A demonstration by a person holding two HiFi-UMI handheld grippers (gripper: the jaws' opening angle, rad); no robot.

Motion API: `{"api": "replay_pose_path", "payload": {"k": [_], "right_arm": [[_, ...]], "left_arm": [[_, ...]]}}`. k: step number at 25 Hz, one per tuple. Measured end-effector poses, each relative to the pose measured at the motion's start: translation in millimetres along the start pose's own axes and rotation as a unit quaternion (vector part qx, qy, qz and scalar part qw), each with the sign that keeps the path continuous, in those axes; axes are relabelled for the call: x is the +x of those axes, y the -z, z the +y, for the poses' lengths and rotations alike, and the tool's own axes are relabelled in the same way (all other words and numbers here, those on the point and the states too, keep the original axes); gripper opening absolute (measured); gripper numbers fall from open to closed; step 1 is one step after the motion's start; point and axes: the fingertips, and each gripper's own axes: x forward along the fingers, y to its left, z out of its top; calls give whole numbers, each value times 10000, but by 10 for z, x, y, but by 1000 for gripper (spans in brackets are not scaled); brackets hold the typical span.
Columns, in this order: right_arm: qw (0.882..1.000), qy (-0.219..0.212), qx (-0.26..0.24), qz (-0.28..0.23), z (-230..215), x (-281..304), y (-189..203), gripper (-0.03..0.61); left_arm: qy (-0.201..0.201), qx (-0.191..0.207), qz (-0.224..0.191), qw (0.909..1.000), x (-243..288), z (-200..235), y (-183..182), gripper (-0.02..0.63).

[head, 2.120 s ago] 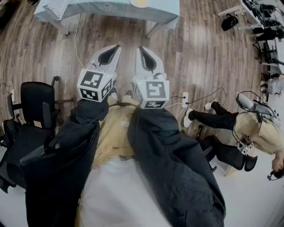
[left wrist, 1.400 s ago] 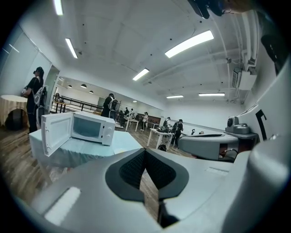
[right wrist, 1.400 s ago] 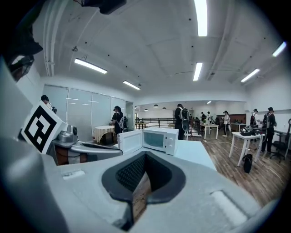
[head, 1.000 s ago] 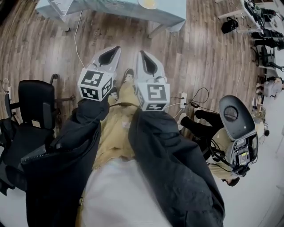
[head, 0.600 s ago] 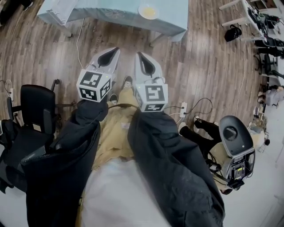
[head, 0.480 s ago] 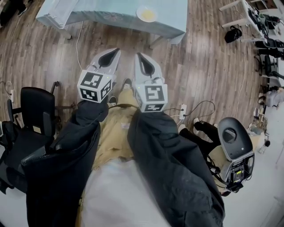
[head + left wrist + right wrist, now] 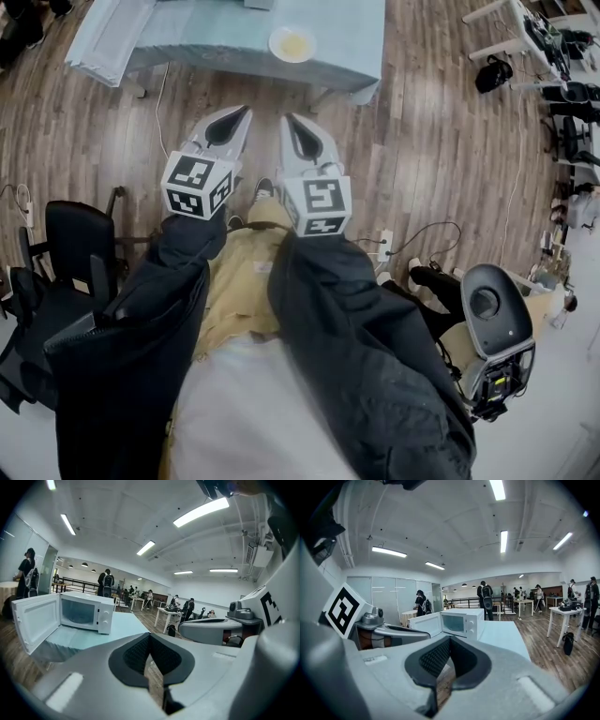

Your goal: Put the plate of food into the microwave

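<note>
Bare floor point(image 7: 422, 141) ahead to table point(image 7: 187, 37); microwave door point(image 7: 35, 620) swung open; chair point(image 7: 70, 253) left.

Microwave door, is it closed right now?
No, the door stands swung open to the left of the microwave, leaving its cavity exposed.

Greys, white and teal over brown wood

Left gripper point(image 7: 246, 110) and right gripper point(image 7: 287, 118) are light grey with black ribbed pads point(image 7: 136, 654) and black-and-white square-patterned cubes point(image 7: 197, 185). Microwave point(image 7: 79, 613) white, table point(image 7: 187, 42) pale teal, plate point(image 7: 274, 44) white, food point(image 7: 295, 43) yellow, floor point(image 7: 422, 141) brown planks, sleeves point(image 7: 141, 319) black.
</note>
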Motion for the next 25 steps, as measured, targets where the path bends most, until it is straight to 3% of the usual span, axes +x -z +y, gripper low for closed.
{"api": "replay_pose_path", "payload": {"k": [13,25], "right_arm": [[9998,-77,171,114,-566,91,69,-2],[9976,-281,347,530,-541,445,319,-2]], "left_arm": [[30,10,168,9999,539,-155,7,0],[-2,-250,492,9985,799,183,190,0]]}}
